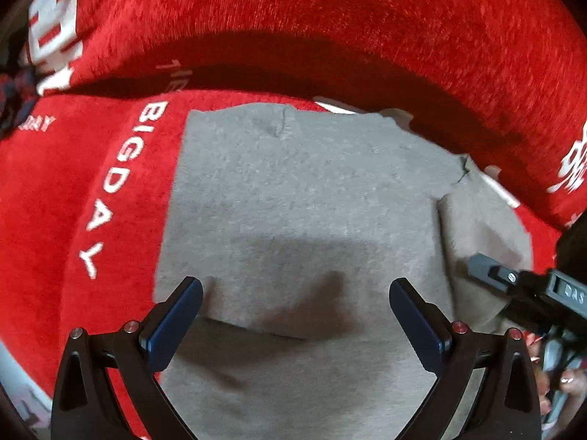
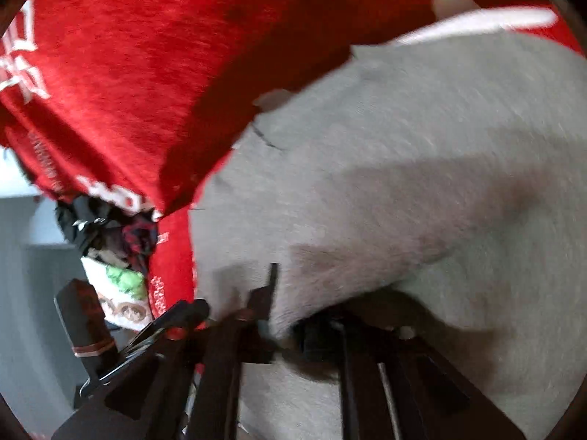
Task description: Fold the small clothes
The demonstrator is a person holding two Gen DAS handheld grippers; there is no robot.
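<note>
A grey garment [image 1: 301, 198] lies flat on a red blanket [image 1: 91, 198] with white lettering. My left gripper [image 1: 295, 315] is open, its blue-padded fingers [image 1: 176, 326] spread just above the garment's near part, holding nothing. My right gripper [image 1: 491, 271] comes in from the right in the left wrist view, over the garment's right flap. In the right wrist view the garment [image 2: 422, 154] fills the frame and a fold of it is pinched in my right gripper [image 2: 290, 315], whose jaws are closed on the cloth.
A raised red cushion or blanket fold [image 1: 330, 18] runs along the far side. A pile of dark and patterned clothes [image 2: 117, 242] sits at the blanket's edge. A grey floor [image 2: 33, 293] lies beyond.
</note>
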